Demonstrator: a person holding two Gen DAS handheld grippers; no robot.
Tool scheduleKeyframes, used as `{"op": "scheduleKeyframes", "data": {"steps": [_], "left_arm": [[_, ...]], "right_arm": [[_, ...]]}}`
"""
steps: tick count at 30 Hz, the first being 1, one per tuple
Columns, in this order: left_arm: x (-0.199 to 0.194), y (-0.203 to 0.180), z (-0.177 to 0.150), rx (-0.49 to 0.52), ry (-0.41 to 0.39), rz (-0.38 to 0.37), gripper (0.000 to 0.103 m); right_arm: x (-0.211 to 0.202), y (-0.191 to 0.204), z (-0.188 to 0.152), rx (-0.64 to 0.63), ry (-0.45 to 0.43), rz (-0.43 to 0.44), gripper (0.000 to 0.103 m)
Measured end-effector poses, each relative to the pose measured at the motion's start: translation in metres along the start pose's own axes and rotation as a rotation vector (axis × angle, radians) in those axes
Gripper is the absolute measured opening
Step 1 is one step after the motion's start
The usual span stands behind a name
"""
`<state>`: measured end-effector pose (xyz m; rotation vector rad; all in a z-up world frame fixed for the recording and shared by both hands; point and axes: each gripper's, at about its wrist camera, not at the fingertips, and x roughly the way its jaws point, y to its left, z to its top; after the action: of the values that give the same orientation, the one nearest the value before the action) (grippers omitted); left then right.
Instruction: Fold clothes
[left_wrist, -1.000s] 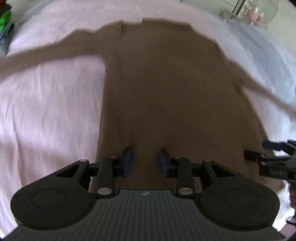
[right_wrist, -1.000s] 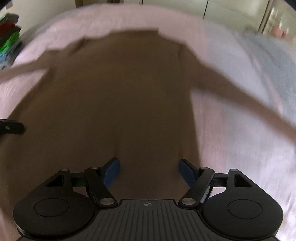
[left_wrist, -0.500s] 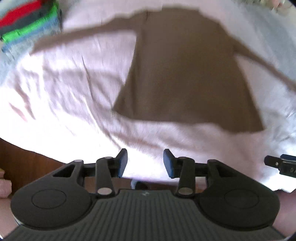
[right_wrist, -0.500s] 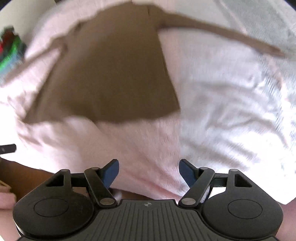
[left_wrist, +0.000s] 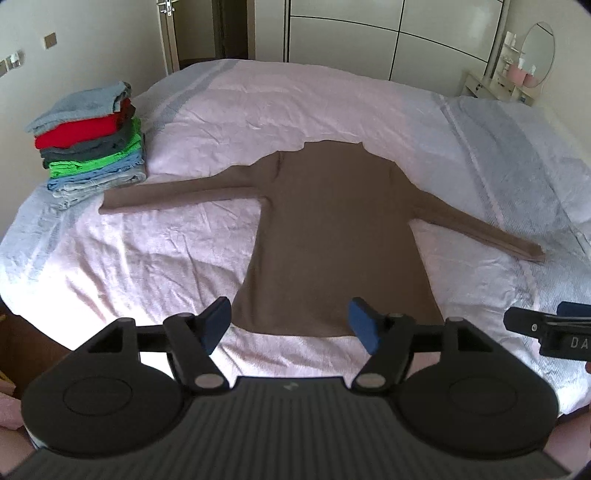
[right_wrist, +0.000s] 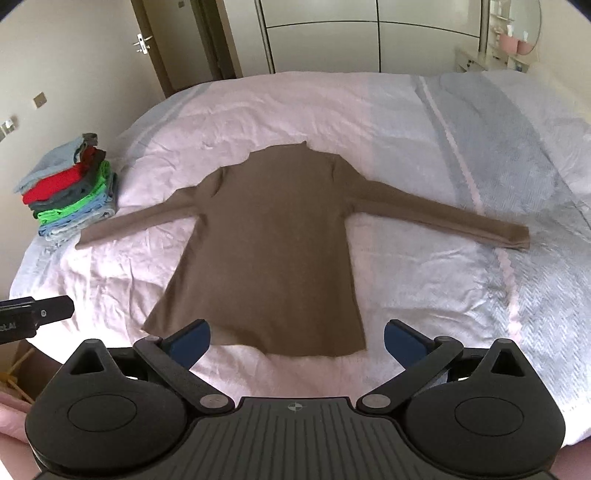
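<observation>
On pink bed (left_wrist: 295, 96), brown sweater (left_wrist: 332, 236) lies flat, sleeves spread. Left gripper (left_wrist: 291, 325) and right gripper (right_wrist: 295, 343), jaws just opened wide, empty, now backed off above hem. Spreading done; folding next.

One sweater (left_wrist: 332, 236), one clothes stack (left_wrist: 88, 140)

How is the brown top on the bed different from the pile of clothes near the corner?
The brown top is one garment spread flat with both sleeves stretched out; the pile of clothes is several garments folded and stacked. The brown top is a single colour; the pile of clothes shows blue, red, grey and green layers. Both rest on the bed, and neither is held.
</observation>
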<state>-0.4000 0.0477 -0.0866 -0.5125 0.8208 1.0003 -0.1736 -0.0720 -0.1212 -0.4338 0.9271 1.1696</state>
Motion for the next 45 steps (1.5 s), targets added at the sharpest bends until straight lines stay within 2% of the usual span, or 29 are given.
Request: {"op": "scheduleKeyframes", "data": {"steps": [9,22,45], "left_arm": [[-0.027,-0.009,-0.014,0.007,0.014,0.023,0.067],[-0.035,-0.014,-0.026,0.030,0.041,0.013,0.070],[-0.037,-0.001,-0.039,0.025,0.061,0.040,0.070]], "right_arm": [[-0.018,-0.002,-0.012,0.039,0.027,-0.038,0.103],[-0.035,0.014,-0.022,-0.028,0.035,-0.091,0.103],[-0.035,0.033,-0.023,-0.023,0.039,-0.057,0.103]]}}
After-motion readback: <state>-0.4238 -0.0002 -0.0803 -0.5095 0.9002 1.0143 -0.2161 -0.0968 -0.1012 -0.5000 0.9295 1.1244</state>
